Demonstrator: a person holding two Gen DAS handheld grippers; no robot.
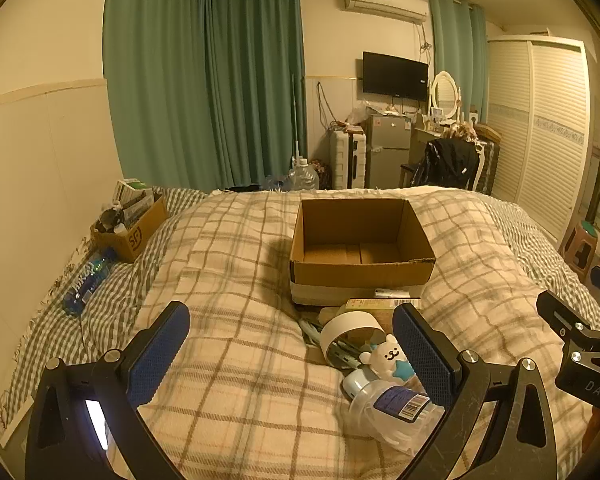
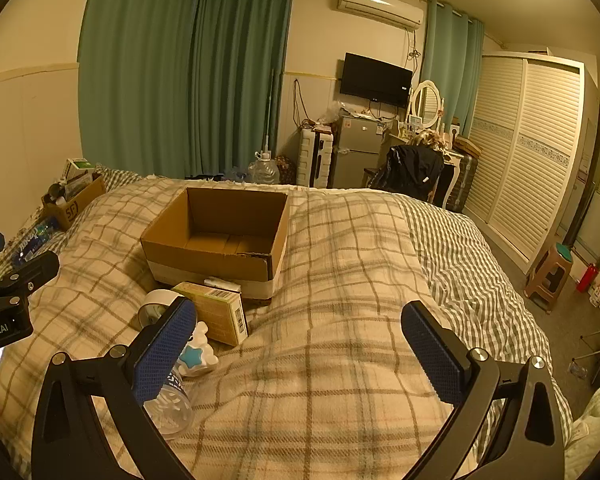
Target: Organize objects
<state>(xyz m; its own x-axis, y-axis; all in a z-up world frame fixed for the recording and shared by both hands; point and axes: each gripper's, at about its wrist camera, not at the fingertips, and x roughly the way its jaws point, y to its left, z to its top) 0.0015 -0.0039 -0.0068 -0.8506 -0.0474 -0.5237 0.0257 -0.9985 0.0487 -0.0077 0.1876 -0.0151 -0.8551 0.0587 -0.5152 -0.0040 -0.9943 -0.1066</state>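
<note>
here, one empty cardboard box (image 1: 362,248); left tongs (image 1: 292,344) and right tongs (image 2: 300,340) both apart.

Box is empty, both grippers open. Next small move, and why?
Probably ease the left gripper right and down over the white bear figurine with a blue star: it lies nearest its open fingers, and the open brown cardboard box just beyond holds nothing.

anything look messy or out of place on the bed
Yes. The box is empty while the things to sort lie in a loose heap just in front of it: a tape roll on its side, a clear jar tipped over, and a bear toy lying between them. A blue bottle lies apart by the wall.
</note>
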